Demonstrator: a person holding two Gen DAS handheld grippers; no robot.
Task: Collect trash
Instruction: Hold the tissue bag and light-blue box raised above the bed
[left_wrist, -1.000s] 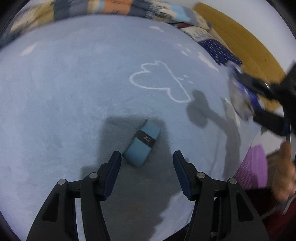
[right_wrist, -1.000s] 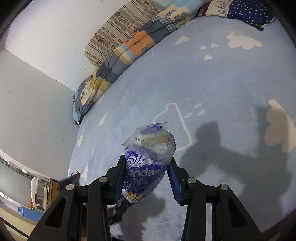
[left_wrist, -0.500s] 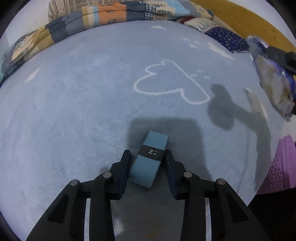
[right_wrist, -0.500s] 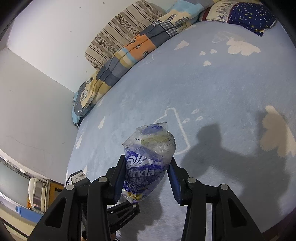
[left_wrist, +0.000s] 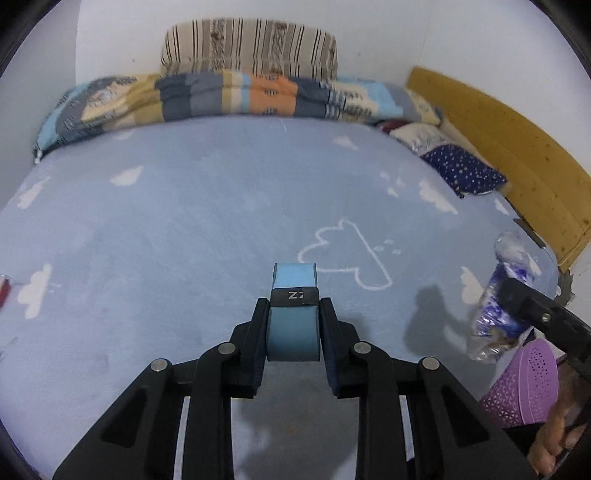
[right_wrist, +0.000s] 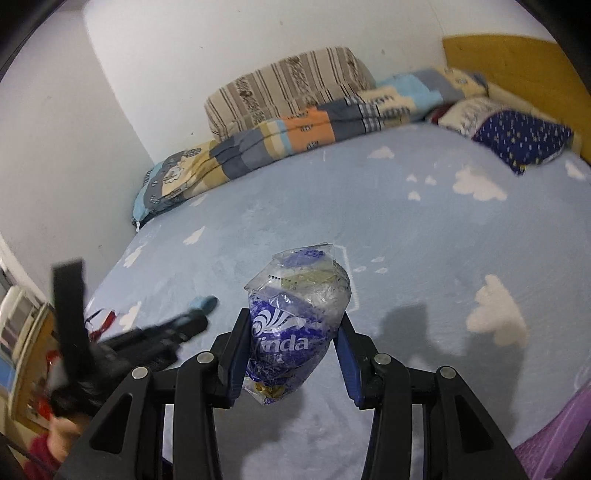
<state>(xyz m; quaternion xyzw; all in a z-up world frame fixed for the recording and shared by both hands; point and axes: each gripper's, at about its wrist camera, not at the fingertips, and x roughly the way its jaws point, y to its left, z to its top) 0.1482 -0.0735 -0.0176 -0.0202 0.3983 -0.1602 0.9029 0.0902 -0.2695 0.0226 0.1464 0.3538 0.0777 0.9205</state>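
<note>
Left hand-held gripper (left_wrist: 293, 328): we hold it level above the bed (left_wrist: 184, 221), clamped on a blue box (left_wrist: 293, 314).
Right hand-held gripper (right_wrist: 293, 354): we grip a plastic wrapper (right_wrist: 295, 325); its lower end is hidden.

Light-blue cloud-print bedsheet (left_wrist: 184, 229) fills frame, patchwork quilt (left_wrist: 229, 98) and striped cushion (left_wrist: 251, 48) at 12 o'clock, starry navy pillow (left_wrist: 463, 171) and wooden headboard (left_wrist: 517, 147) at 2, purple perforated basket (left_wrist: 524, 384) at 4.
</note>
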